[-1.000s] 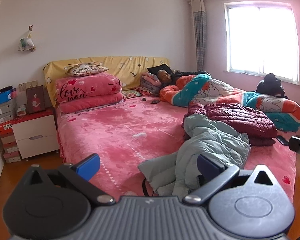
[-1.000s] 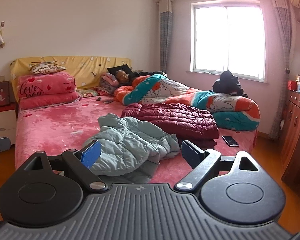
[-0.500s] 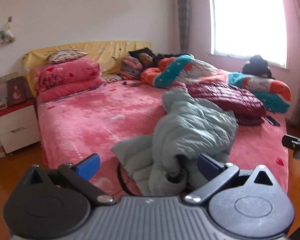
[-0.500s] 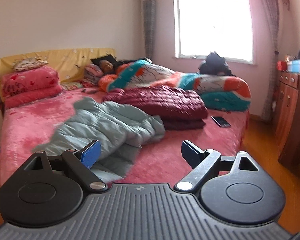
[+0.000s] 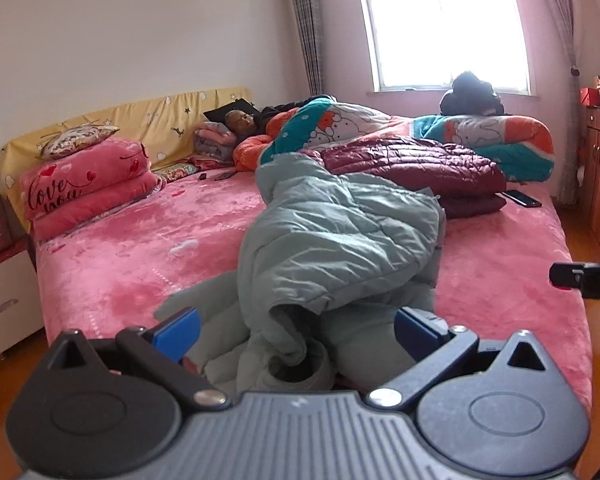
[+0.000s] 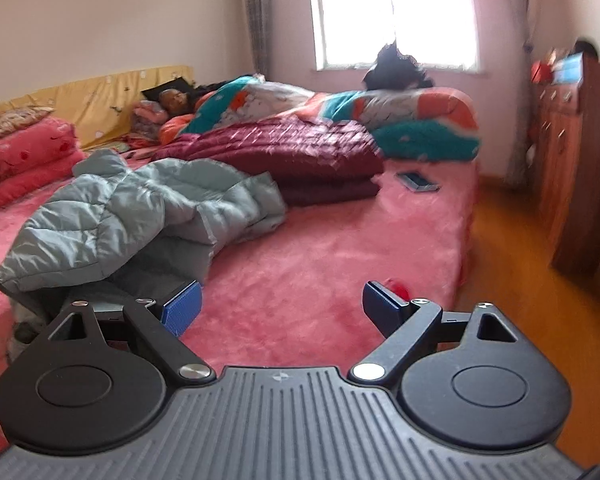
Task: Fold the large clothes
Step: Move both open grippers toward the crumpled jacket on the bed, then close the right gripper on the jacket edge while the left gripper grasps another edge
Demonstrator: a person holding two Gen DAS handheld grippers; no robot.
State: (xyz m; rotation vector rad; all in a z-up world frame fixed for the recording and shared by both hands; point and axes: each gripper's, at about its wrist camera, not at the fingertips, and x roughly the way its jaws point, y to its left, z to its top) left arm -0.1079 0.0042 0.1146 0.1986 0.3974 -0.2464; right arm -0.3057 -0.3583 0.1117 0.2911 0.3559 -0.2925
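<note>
You're at the approach step: the pale green padded coat (image 5: 332, 236) lies crumpled on the pink bed (image 5: 132, 256), nothing folded. Your left gripper (image 5: 296, 330) hangs over its near edge, jaws spread, empty; your right gripper (image 6: 282, 307) (beside the coat) is equally released. Next, I'd judge: pinch an edge and spread it flat.

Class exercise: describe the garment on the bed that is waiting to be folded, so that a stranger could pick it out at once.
Start at the pink bed. Near its foot lies a crumpled pale grey-green quilted coat, just beyond the open left claw. Unlike the maroon jacket behind it, it is unfolded and lighter in colour.
</note>
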